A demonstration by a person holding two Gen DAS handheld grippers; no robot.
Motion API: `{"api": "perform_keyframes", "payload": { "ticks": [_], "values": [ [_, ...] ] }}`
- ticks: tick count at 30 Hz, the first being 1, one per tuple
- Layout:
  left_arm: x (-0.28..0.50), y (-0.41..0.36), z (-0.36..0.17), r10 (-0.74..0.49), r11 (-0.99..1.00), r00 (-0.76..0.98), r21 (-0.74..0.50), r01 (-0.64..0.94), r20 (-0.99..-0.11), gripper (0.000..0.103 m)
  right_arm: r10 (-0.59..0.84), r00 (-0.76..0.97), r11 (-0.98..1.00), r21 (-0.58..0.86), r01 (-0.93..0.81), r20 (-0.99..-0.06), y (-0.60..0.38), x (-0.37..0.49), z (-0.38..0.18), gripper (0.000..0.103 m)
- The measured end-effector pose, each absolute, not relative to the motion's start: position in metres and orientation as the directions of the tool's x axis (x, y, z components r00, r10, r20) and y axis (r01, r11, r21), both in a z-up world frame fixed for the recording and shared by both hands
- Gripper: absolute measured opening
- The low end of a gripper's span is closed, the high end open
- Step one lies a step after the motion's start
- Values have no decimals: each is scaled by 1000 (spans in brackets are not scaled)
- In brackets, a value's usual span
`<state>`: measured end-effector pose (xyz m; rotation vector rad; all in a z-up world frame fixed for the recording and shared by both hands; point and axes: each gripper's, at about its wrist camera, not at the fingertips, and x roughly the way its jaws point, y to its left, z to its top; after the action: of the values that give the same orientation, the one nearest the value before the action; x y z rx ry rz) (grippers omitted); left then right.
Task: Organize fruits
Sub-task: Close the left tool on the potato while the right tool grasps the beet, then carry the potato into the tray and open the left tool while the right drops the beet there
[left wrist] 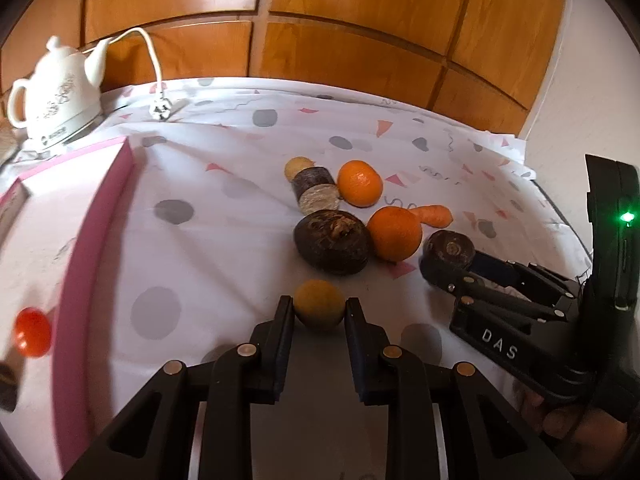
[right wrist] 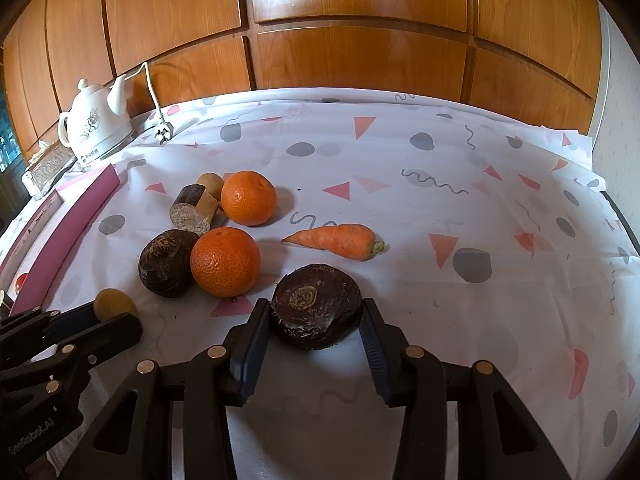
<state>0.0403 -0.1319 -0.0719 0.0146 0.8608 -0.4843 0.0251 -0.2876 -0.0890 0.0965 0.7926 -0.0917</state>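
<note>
At the far left corner of my bench stands a white teapot-shaped kettle, its white cord trailing to a plug lying on the patterned cloth. Wooden cabinet doors rise behind the far edge.

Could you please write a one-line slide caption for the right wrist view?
Right gripper clamps a dark flattened root on the patterned tablecloth, tangerines and a carrot beyond.

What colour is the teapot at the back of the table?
White, with a faint floral print; the teapot shows best in the right wrist view.
</note>
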Motion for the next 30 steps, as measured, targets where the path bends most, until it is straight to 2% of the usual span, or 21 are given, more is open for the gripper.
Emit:
{"api": "perform_keyframes", "payload": {
  "ticks": [5, 16, 23, 30],
  "values": [
    [35, -118, -64, -350, 919, 575, -152, 363, -739, 26, -49, 695, 992, 46, 118, -717, -286, 24, -88, 45],
    [22, -90, -35, -305, 942, 650, -119, 315, -696, 26, -57, 680, 993, 26, 112, -731, -279, 7, -84, 45],
    [18, -73, -24, -278, 955, 679, -116, 275, -680, 26, 23, 662, 990, 107, 87, -749, -272, -1, -78, 45],
    [20, -51, -18, -251, 966, 696, -128, 224, -673, 26, 103, 687, 990, 138, -4, -719, -246, -2, -55, 45]
  ]
}}
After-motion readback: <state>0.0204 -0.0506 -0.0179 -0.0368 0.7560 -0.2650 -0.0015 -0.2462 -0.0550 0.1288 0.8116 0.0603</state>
